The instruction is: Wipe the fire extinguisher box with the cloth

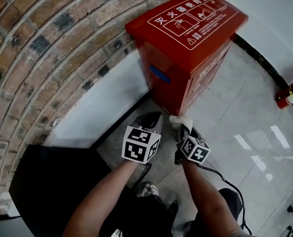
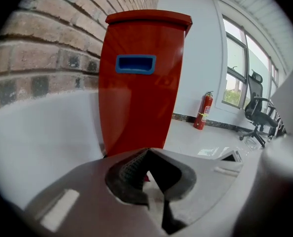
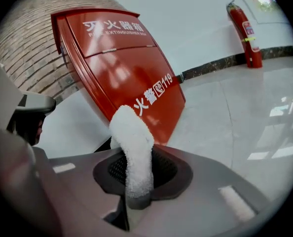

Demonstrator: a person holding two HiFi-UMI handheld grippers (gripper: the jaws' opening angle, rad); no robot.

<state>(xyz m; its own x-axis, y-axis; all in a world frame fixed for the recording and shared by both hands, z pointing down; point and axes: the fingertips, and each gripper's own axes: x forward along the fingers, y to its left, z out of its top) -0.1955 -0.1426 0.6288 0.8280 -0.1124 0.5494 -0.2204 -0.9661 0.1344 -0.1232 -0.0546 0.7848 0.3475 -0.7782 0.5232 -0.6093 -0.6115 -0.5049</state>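
Pinched the white cloth (image 3: 134,147) upright in the right gripper (image 3: 139,174), near the lower front of the red fire extinguisher box (image 1: 186,38) by the brick wall (image 1: 43,48); contact unclear. Held the left gripper (image 2: 146,174) alongside, jaws pressed together, empty.

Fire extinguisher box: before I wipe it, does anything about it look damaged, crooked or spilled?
Nothing stands out. The box stands upright beside the brick wall, lid closed, with no dents or spills visible. The cloth is clamped in the right gripper.
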